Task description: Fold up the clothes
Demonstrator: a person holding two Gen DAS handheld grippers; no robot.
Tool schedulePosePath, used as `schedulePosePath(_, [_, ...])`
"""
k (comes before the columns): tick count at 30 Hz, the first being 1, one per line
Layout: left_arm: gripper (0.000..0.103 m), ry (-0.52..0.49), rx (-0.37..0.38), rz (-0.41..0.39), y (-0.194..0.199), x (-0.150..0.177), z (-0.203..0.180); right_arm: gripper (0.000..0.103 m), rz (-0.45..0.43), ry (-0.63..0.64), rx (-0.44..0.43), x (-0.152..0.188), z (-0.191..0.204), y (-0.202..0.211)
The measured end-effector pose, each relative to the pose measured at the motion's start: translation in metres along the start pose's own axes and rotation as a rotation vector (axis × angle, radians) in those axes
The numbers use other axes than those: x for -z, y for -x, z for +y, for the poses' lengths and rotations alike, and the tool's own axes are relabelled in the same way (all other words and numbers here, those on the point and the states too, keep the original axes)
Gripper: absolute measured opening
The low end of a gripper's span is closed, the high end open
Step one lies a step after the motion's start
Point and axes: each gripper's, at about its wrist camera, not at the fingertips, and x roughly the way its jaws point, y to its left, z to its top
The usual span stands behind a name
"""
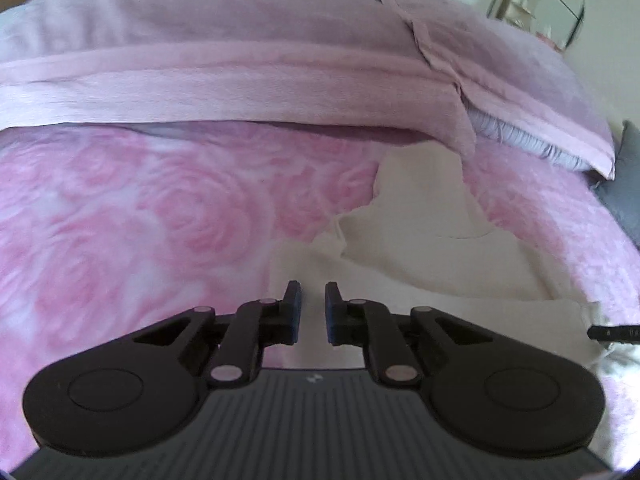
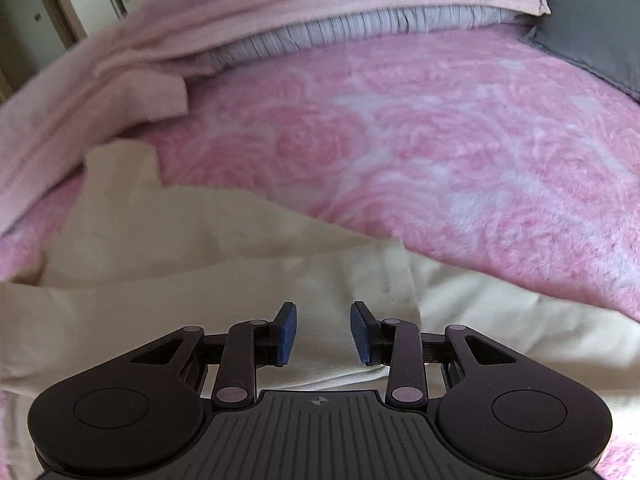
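Observation:
A cream-white garment [image 1: 432, 256] lies partly folded on a pink rose-patterned blanket [image 1: 140, 216]. One sleeve-like part reaches toward the pillows. My left gripper [image 1: 313, 314] is open and empty, just above the garment's near left edge. In the right wrist view the same garment [image 2: 200, 264] spreads across the lower frame over the blanket [image 2: 460, 152]. My right gripper [image 2: 323, 332] is open and empty, hovering over the garment's near fold. The tip of the right gripper [image 1: 616, 334] shows at the left view's right edge.
A folded pale pink sheet [image 1: 240, 72] lies over a pillow with a grey ruffled edge [image 2: 360, 24] at the head of the bed. A grey cushion [image 2: 592, 20] sits at the far right. A wall and mirror [image 1: 560, 12] stand beyond.

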Motion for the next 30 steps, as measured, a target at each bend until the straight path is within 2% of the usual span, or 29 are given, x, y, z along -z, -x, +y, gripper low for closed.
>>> schedulePosePath(2, [0.013, -0.043, -0.040, 0.049, -0.025, 0.003, 0.000, 0.035, 0.012, -0.002, 0.010, 0.002, -0.003, -0.011])
schedulePosePath(3, [0.013, -0.055, -0.044, 0.048, -0.029, 0.003, 0.000, 0.035, 0.016, 0.000, 0.010, 0.002, -0.004, -0.013])
schedulePosePath(7, [0.012, -0.075, -0.079, 0.038, -0.004, 0.000, -0.004, 0.035, 0.007, -0.063, -0.026, 0.000, -0.018, 0.002])
schedulePosePath(10, [0.012, -0.033, -0.066, 0.039, 0.027, 0.010, -0.009, 0.035, -0.016, -0.225, -0.074, 0.012, -0.052, 0.032])
schedulePosePath(13, [0.012, 0.042, -0.034, 0.062, 0.053, 0.023, -0.014, 0.036, 0.000, -0.450, -0.077, 0.043, -0.100, 0.065])
schedulePosePath(15, [0.012, 0.115, -0.007, 0.097, 0.065, 0.038, -0.017, 0.040, 0.009, -0.592, -0.058, 0.067, -0.134, 0.084])
schedulePosePath(16, [0.012, 0.145, 0.002, 0.111, 0.069, 0.046, -0.019, 0.046, 0.001, -0.666, -0.034, 0.078, -0.152, 0.093])
schedulePosePath(18, [0.012, 0.199, 0.016, 0.133, 0.076, 0.061, -0.024, 0.047, -0.039, -0.816, 0.004, 0.098, -0.188, 0.109])
schedulePosePath(22, [0.011, 0.281, 0.034, 0.165, 0.086, 0.080, -0.034, 0.047, -0.235, -1.071, 0.013, 0.126, -0.252, 0.129])
schedulePosePath(24, [0.012, 0.316, 0.045, 0.164, 0.089, 0.084, -0.037, 0.047, -0.281, -1.159, 0.017, 0.135, -0.277, 0.127])
schedulePosePath(29, [0.012, 0.406, 0.059, 0.164, 0.095, 0.092, -0.039, 0.046, -0.367, -1.312, -0.077, 0.155, -0.316, 0.108])
schedulePosePath(30, [0.012, 0.417, 0.060, 0.165, 0.096, 0.094, -0.038, 0.045, -0.375, -1.331, -0.073, 0.153, -0.320, 0.106])
